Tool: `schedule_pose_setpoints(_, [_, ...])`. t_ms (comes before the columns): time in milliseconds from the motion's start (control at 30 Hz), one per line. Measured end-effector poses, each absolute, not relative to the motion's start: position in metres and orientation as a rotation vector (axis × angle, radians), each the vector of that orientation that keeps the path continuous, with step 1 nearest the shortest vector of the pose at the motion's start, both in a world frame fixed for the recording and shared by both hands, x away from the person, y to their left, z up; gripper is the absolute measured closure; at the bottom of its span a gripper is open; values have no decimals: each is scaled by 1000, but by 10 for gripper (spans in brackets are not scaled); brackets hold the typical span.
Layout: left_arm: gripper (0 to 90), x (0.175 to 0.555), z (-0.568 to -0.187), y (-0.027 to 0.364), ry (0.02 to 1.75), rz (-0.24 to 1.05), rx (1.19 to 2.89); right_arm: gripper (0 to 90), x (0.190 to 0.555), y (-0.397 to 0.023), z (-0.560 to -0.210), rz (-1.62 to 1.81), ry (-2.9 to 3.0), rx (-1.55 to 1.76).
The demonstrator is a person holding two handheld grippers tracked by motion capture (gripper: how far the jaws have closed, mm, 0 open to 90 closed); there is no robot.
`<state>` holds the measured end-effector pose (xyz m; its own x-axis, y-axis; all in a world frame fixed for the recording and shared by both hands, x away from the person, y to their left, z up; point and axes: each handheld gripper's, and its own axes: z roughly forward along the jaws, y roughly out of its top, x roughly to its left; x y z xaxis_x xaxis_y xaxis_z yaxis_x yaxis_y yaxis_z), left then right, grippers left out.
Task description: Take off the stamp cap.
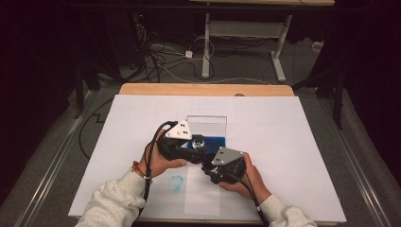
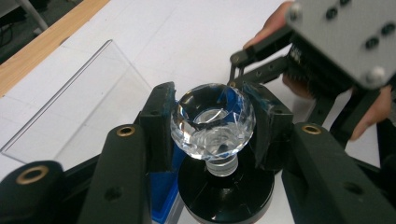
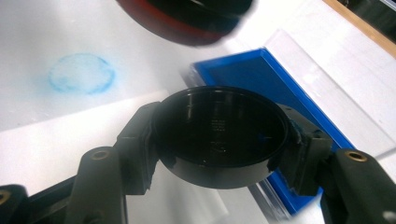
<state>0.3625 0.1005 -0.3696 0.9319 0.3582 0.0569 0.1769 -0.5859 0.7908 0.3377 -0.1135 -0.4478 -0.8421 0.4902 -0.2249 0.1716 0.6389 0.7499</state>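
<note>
1. Left gripper (image 2: 212,123): jaws closed most of the way, squeezing a clear faceted crystal knob (image 2: 212,120) from both sides; the pads press right against the glass, one at 9 o'clock and one at 3 o'clock of it.
2. The knob's short clear stem points down into a black round base (image 2: 226,191) just under it, at 6 o'clock; whether the stem is fully seated, can't tell.
3. Right gripper (image 3: 219,140): jaws spread pretty wide around that same black round base (image 3: 219,135), clamping its rim on both sides; it looks like a shallow dish with tiny moulded lettering inside.
4. High view: both grippers (image 1: 182,142) (image 1: 227,165) meet mid-table over the white sheet (image 1: 283,142), the right one at about 4 o'clock of the left; the knob (image 1: 198,140) is a small glint between them.
5. Blue tray (image 3: 261,79): right gripper view shows it lying just behind the base, toward 1 o'clock; the left gripper view only catches a blue corner.
6. Right gripper view also catches a faint blue ring smudge (image 3: 81,73) at 10 o'clock; left gripper view has a clear plastic sheet (image 2: 88,98) at 9 o'clock, plus the right hand (image 2: 373,109).
</note>
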Motion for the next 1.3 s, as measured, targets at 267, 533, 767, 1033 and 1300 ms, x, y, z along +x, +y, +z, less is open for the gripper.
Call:
schedule_pose_setpoints(267, [553, 368, -374, 107, 411, 257, 2209, 389, 339, -136, -435, 1094, 2378, 587])
schedule_pose_setpoints(533, [553, 371, -375, 117, 446, 269, 2199, 389, 329, -154, -420, 1144, 2314, 617])
schedule_pose_setpoints(767, [553, 372, -376, 123, 467, 283, 2194, 388, 321, -175, -407, 1173, 2244, 635])
schedule_pose_setpoints(1033, [552, 373, -377, 126, 483, 296, 2194, 389, 312, -196, -402, 1169, 2185, 661])
schedule_pose_setpoints(1300, [553, 375, -377, 131, 485, 301, 2188, 388, 307, -209, -400, 1169, 2152, 673])
